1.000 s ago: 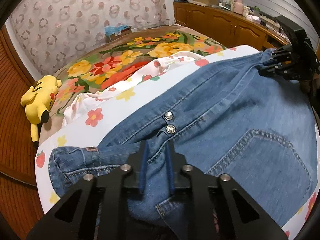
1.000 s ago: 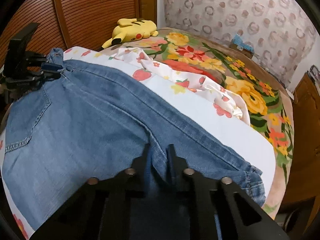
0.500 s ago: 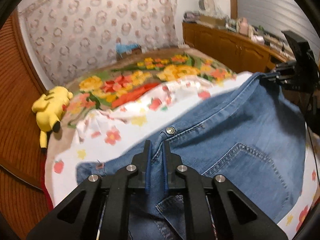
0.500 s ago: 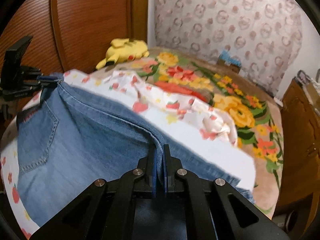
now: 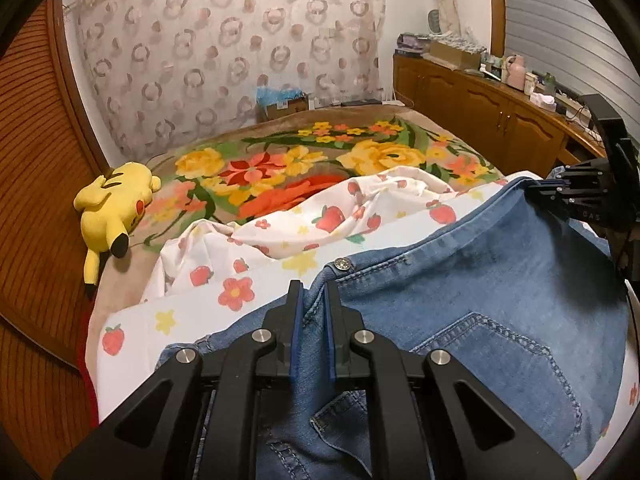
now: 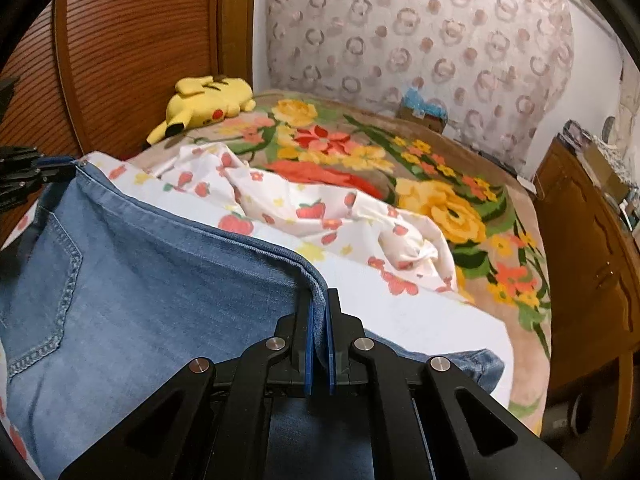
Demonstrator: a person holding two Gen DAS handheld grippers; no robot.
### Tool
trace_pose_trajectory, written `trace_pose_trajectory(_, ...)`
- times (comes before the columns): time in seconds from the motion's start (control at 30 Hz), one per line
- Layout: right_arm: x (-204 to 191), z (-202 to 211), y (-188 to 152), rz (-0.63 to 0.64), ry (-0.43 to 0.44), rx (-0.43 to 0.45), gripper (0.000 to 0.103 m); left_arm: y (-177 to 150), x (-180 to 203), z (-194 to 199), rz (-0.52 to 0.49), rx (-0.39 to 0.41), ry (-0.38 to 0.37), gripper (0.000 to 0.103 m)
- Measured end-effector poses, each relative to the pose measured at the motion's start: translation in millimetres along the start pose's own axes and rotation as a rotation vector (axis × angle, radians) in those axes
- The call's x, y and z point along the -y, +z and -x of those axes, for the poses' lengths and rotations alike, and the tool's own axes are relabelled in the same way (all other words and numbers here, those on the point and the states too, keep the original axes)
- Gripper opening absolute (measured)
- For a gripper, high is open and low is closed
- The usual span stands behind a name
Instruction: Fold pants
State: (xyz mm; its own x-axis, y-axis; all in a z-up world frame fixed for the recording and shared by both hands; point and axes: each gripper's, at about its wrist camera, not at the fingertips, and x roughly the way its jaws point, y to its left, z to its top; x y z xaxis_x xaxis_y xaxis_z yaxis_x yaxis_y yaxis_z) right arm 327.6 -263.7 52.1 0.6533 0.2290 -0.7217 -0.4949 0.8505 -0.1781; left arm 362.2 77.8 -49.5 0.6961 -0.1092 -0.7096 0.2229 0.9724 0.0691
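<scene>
Both grippers are pinching the pants [image 5: 460, 300] — blue denim jeans — along one long folded edge and holding that edge up above the white fruit-print sheet [image 5: 256, 292]. The left gripper [image 5: 311, 320] is clamped on the waistband end, just beside the metal button [image 5: 343, 265], with a back pocket showing below the raised edge. The right gripper [image 6: 318, 332] is pressed together on the seam further down the legs, and its black frame is also showing at the far right of the left wrist view. Between the two pinch points the denim is hanging in a shallow curve, while the lower part is draping toward the sheet.

Judging by the single back pocket facing up and the doubled edge in both jaws, the lengthwise fold, one leg over the other, looks done or nearly so. A hem end of the jeans is lying on the sheet past the right gripper. What seems left is laying the pants flat on the sheet — then folding them crosswise, hem toward waistband. Beyond the sheet, a yellow plush toy [image 6: 208, 102] is lying on the flowered blanket [image 6: 360, 148], well apart from the pants.
</scene>
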Motion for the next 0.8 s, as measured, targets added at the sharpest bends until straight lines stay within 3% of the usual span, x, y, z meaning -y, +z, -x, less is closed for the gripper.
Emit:
trace_pose_trajectory(0.17, -0.9, -3.4, -2.8, -0.022, 0.018, 0.011, 0.005, -3.1, 3.0, 5.7, 0.013, 0.015, -0.016, 0.013)
trace_pose_trajectory(0.33, 8.6, 18.4, 9.2, -0.031, 0.019, 0.035, 0.005, -7.1, 6.3, 19.2, 0.008, 0.038, -0.015, 0.014)
trace_pose_trajectory(0.43, 6.4, 28.3, 5.9, -0.035, 0.012, 0.048, 0.009, -8.2, 9.0, 28.4, 0.002, 0.056, -0.016, 0.023)
trace_pose_trajectory(0.53, 3.7, 34.5, 3.0, -0.038, -0.006, 0.056, 0.013, -9.7, 11.9, 38.5, -0.013, 0.075, -0.012, 0.047)
trace_pose_trajectory(0.63, 0.0, 42.7, 1.3, -0.038, -0.013, 0.068, 0.016, -10.5, 13.6, 47.1, -0.016, 0.087, -0.032, 0.048)
trace_pose_trajectory(0.77, -7.8, 56.3, -1.6, -0.035, -0.021, 0.081, 0.024, -15.0, 18.4, 59.1, -0.021, 0.106, -0.041, 0.071)
trace_pose_trajectory(0.8, -8.3, 58.7, -2.2, -0.034, -0.029, 0.084, 0.031, -16.4, 20.2, 63.2, -0.02, 0.115, -0.047, 0.073)
